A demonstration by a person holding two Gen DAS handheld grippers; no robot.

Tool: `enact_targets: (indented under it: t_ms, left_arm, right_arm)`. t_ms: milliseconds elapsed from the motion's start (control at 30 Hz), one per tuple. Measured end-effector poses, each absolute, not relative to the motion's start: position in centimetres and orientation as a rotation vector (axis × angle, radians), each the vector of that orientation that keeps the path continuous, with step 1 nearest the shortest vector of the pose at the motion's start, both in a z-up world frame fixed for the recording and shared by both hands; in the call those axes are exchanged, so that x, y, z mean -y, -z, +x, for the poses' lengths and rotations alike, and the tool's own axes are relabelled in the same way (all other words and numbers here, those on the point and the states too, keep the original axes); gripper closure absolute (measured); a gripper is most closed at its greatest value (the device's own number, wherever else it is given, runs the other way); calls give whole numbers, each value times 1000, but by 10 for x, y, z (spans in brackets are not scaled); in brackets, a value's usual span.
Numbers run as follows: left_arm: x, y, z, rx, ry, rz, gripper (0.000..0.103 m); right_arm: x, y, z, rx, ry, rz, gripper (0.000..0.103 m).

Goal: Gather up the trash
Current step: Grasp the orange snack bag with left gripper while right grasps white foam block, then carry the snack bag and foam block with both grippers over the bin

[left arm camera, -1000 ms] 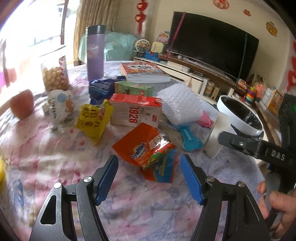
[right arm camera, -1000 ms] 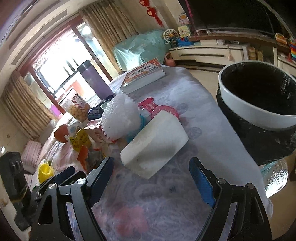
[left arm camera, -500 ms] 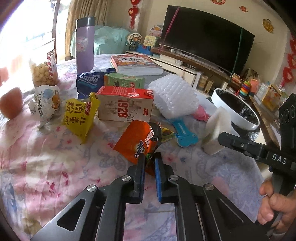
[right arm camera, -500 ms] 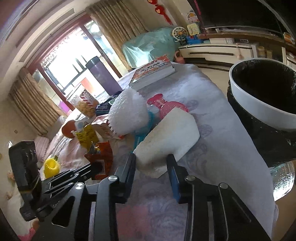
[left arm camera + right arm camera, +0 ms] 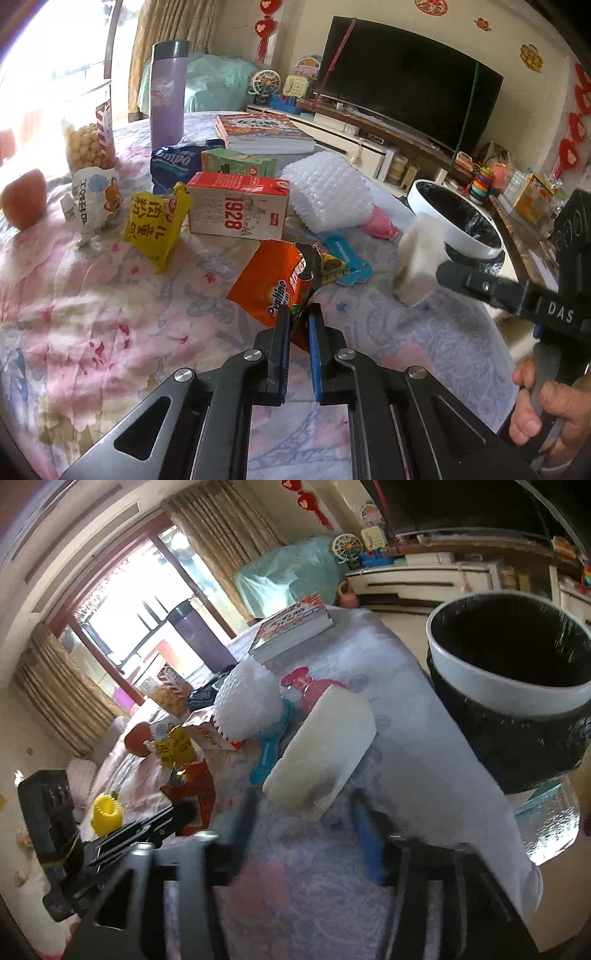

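The left wrist view shows the left gripper (image 5: 298, 314) with jaws pinched on the orange snack wrapper (image 5: 271, 282) on the table (image 5: 92, 314), while the right wrist view, blurred, shows the right gripper (image 5: 306, 805) with jaws around the white foam block (image 5: 321, 760), grip unclear, beside the lined trash bin (image 5: 517, 686).

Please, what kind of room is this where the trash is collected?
Most likely a home living room. A large television stands on a low cabinet by the wall, curtains hang by a big window, and the table wears a flowered cloth.
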State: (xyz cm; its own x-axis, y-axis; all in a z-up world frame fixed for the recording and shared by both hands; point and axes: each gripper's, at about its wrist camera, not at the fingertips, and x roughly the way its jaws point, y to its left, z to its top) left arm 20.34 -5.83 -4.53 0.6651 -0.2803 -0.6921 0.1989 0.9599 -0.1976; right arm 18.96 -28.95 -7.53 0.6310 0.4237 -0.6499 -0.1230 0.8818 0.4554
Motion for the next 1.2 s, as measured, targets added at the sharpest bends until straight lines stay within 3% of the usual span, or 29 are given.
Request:
enact_targets:
  t_ms: [67,367,433,500,1200]
  left_arm:
    - [55,45,202,-798,264,-114,95]
    - [45,51,203,-815,263,-146,95]
    - [45,52,203,-817,267,-149,95]
    - [46,53,204,-817,268,-148,95]
    - [116,40,229,-815,406,-97,95]
  right_arm:
    - [283,74,195,-829,-296,387,26]
    - [254,93,222,-866,-218,289,26]
    - [261,99,222,-868,-223,314,28]
    - [268,97,219,-853,-253,330,46]
    - [351,60,178,-759,-243,415,48]
